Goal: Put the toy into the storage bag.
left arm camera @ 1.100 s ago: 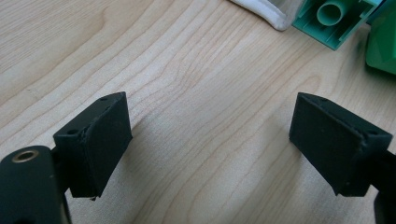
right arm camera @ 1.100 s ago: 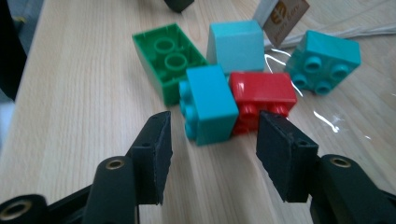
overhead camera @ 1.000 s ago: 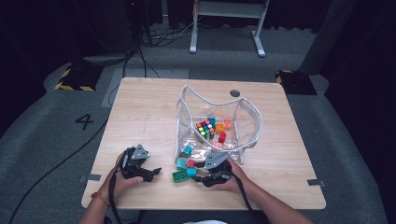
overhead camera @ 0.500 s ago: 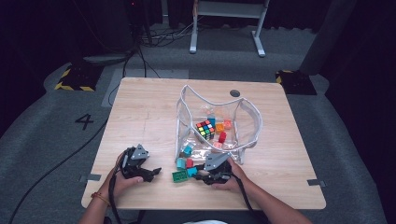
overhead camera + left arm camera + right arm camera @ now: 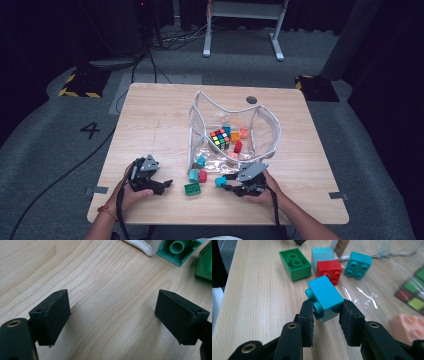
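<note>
The right gripper (image 5: 226, 183), held low in the person's right hand (image 5: 261, 194), has just closed its jaws on a turquoise brick (image 5: 325, 297), while the left gripper (image 5: 164, 184) rests in the left hand (image 5: 131, 195) with jaws standing apart

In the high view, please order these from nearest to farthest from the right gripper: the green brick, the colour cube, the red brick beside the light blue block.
From the right gripper:
1. Red brick, just left.
2. Green brick, farther left.
3. Colour cube, inside the clear bag.
</note>
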A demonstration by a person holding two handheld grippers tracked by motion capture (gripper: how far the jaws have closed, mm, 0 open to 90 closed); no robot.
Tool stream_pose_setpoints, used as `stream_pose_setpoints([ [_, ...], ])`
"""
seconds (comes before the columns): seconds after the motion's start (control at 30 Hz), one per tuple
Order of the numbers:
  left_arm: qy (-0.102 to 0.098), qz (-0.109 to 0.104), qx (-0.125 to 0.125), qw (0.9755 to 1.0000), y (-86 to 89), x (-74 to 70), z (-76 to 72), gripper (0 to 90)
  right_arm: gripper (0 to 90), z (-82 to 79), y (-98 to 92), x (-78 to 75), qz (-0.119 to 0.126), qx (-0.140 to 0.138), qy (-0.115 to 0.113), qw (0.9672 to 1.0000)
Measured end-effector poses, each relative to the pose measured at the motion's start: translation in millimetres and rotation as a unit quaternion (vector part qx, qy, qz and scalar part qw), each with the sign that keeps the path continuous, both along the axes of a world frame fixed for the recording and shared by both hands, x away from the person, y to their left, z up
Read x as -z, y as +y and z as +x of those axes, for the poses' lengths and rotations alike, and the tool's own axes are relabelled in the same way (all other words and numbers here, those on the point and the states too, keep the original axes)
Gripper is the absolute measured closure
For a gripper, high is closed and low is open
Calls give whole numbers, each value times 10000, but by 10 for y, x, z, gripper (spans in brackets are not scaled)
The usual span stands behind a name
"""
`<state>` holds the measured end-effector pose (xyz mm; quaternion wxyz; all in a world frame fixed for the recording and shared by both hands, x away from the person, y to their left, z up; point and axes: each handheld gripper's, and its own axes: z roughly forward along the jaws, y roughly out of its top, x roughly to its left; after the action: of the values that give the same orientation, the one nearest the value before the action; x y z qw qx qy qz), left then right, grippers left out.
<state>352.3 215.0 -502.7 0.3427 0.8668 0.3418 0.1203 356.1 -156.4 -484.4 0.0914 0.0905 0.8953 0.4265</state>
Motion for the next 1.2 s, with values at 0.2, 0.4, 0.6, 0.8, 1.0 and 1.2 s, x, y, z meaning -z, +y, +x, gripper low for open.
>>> stream_pose_setpoints([
  [0.2, 1, 0, 1, 10000, 0, 0, 0, 132, 651, 3, -242, -40, 32, 208, -52, 9998],
  [0.4, 1, -2, 1, 10000, 0, 0, 0, 132, 651, -18, -543, -50, 4, 595, 33, 9982],
  [0.6, 2, -3, 2, 10000, 0, 0, 0, 132, 651, 1, -784, -62, 46, 777, -53, 9970],
  [0.8, 2, -3, 1, 10000, 0, 0, 0, 132, 651, 28, -1123, -83, 83, 1254, -20, 9921],
  [1.0, 0, -1, 1, 10000, 0, 0, 1, 131, 651, 112, -1339, -115, -3, 1487, -26, 9889],
  [1.2, -4, 6, 2, 10000, 1, -1, 2, 131, 651, 190, -1538, -186, 101, 1795, -83, 9837],
])
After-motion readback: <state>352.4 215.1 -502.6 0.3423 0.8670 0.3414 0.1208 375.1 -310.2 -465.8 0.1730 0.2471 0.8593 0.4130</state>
